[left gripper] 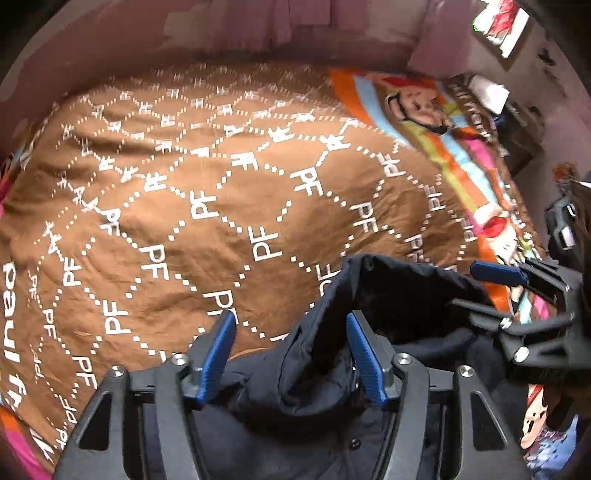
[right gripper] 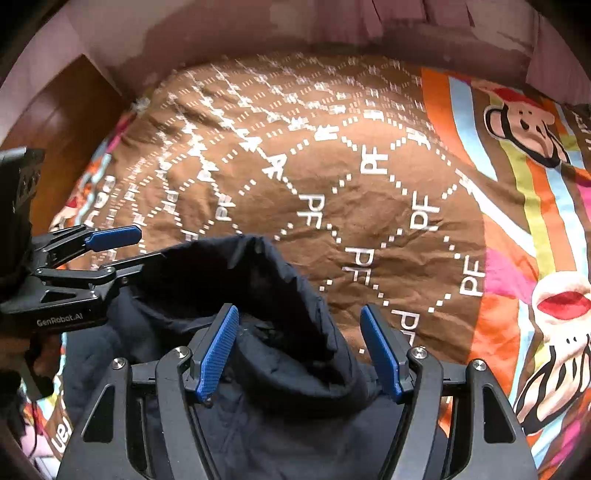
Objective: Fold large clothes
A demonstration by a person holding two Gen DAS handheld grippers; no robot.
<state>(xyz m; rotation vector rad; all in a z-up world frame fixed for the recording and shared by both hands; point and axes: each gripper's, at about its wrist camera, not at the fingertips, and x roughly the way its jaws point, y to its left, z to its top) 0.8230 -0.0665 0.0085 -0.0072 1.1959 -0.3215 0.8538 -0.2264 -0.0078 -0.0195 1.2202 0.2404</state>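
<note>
A dark navy padded jacket (left gripper: 332, 369) lies bunched on a brown patterned bedspread (left gripper: 221, 206), its hood or collar standing up open. My left gripper (left gripper: 291, 325) is open above the jacket's near edge, its blue pads apart with fabric between them. My right gripper (right gripper: 299, 317) is open too, straddling the raised hood of the jacket (right gripper: 273, 332). Each gripper shows in the other's view: the right one (left gripper: 487, 291) at the jacket's right side, the left one (right gripper: 125, 249) at its left side, both with jaws apart.
The bedspread (right gripper: 369, 206) has a striped cartoon-monkey border (right gripper: 524, 129) on the right. A pink wall (right gripper: 258, 33) runs behind the bed. A wooden headboard or panel (right gripper: 62, 122) stands at the left. Dark furniture (left gripper: 517, 122) stands beyond the bed's far right corner.
</note>
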